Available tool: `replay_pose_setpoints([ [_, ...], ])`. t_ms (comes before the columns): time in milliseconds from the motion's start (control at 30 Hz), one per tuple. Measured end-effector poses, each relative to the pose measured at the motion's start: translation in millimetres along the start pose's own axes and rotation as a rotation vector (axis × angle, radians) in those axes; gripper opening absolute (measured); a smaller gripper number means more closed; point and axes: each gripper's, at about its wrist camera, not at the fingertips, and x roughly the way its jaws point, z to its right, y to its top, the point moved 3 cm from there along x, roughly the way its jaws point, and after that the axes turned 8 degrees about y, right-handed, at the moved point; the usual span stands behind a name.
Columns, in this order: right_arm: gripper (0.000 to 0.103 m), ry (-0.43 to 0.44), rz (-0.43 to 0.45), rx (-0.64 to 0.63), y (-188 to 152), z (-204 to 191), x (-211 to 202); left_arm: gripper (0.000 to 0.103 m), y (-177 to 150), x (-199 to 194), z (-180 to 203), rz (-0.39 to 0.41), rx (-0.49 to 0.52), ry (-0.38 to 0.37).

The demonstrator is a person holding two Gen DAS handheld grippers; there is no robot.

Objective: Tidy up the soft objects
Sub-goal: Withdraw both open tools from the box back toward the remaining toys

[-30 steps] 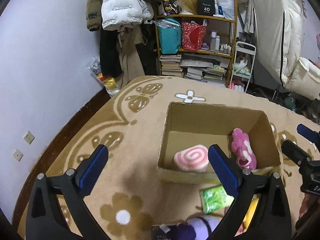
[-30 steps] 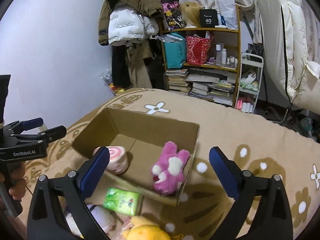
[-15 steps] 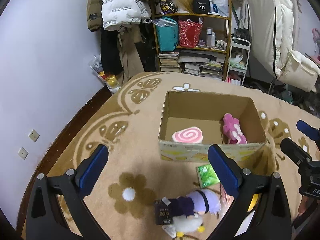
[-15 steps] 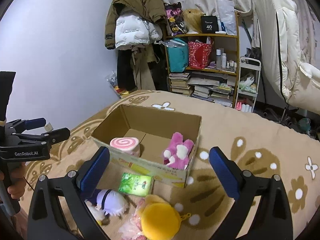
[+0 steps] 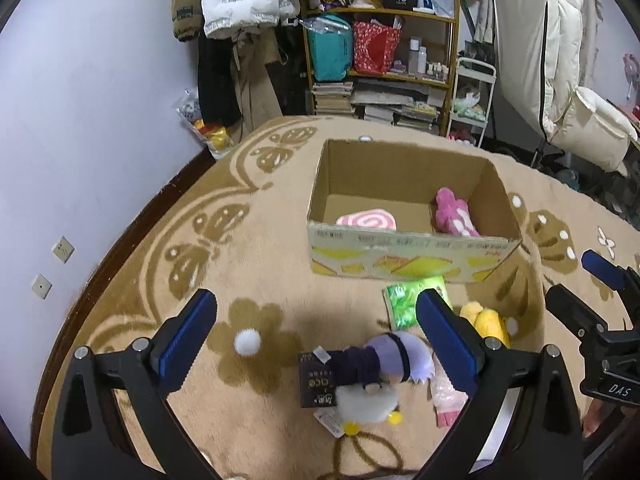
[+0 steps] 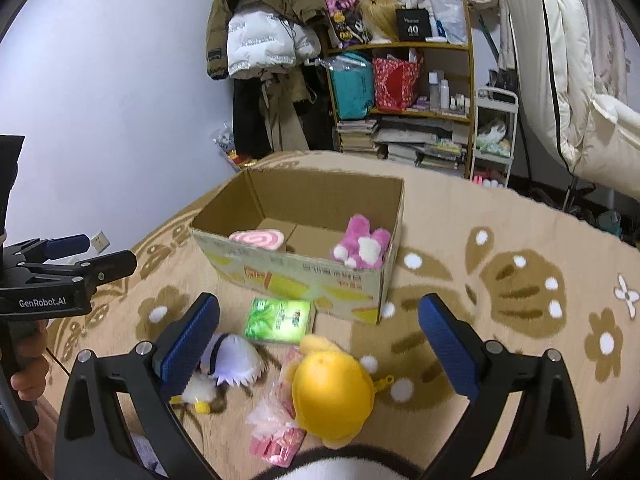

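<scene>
An open cardboard box (image 5: 412,256) (image 6: 304,276) stands on the carpet and holds a pink swirl cushion (image 5: 368,219) (image 6: 258,239) and a pink plush (image 5: 454,218) (image 6: 362,244). In front of it lie a green packet (image 5: 404,304) (image 6: 279,319), a yellow plush (image 5: 486,322) (image 6: 332,392), a purple-haired doll (image 5: 372,368) (image 6: 228,364) and a pink wrapped item (image 6: 276,428). My left gripper (image 5: 316,336) is open and empty above the doll. My right gripper (image 6: 318,344) is open and empty above the yellow plush.
The beige flower-patterned carpet (image 5: 224,264) covers the floor. A bookshelf (image 5: 380,60) with bags and books, hanging coats (image 5: 236,16) and a white trolley (image 5: 472,96) stand at the back. The wall (image 5: 80,140) runs along the left.
Both grippers have drawn back from the box and lowered, so the box looks farther and the loose toys in front of it come into view. Both stay open.
</scene>
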Motion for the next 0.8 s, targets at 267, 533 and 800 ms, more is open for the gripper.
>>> replay_pose_setpoints([
  [267,0.103,0.003,-0.067,0.034,-23,4,16,0.099,-17,14,4,-0.050,0.036,-0.017],
  [533,0.103,-0.021,-0.137,0.030,-38,9,41,0.099,-30,34,14,-0.113,0.079,-0.007],
  [800,0.103,-0.006,-0.199,0.079,-48,25,56,0.099,-46,54,31,-0.169,0.133,-0.029],
])
